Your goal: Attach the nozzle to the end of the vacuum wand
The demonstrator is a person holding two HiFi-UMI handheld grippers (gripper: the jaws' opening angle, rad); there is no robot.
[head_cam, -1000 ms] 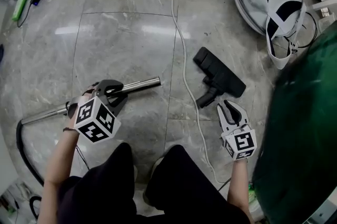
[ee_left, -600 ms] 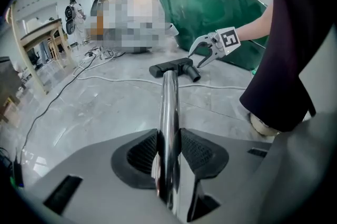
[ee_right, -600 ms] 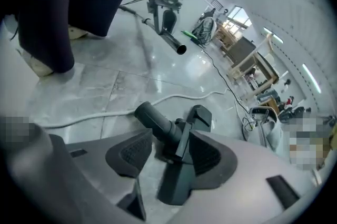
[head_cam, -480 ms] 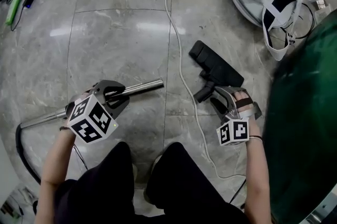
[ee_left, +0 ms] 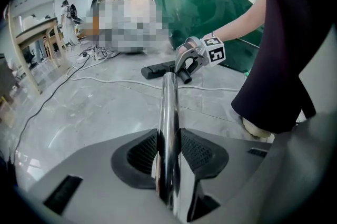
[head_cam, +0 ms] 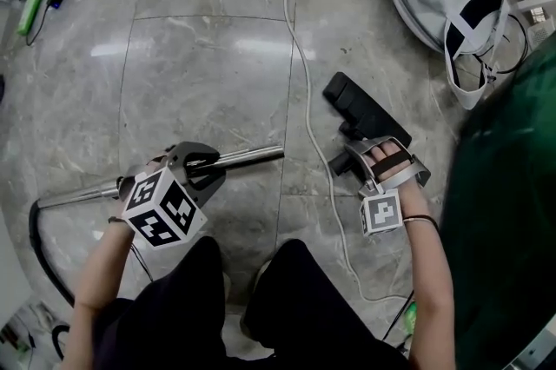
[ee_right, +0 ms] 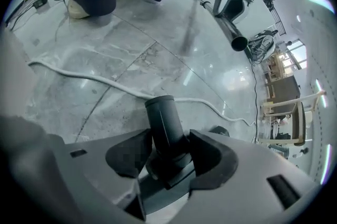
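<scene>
Reference thing: white cable (head_cam: 306,99) on the floor.

Change: a second ago the right gripper (head_cam: 358,153) hung clear of the nozzle (head_cam: 360,106), on the near side, with its jaws narrower. It has since rolled over and dropped onto the nozzle's neck. Its jaws are now spread wide, with the dark neck between them and not yet squeezed. The left gripper (head_cam: 201,164) is unchanged, its jaws pinching the metal wand (head_cam: 248,156) partway along. The wand's free end has crept a bit closer to the cable.

Meaning: pick-up of the nozzle is about to happen. Next is probably closing on the neck, and nothing is joined yet.

Where and which way:
- Nozzle: flat on the floor just right of the cable. The head's long axis runs diagonally away from the cable, up-left to down-right in the head view. The neck sticks out toward the cable, and its open mouth faces roughly toward the wand side.
- Wand: left of the cable, with its long axis nearly crossways to it. The open end points at the cable and stops short of it, well apart from the neck. The two tubes are not lined up yet.
</scene>
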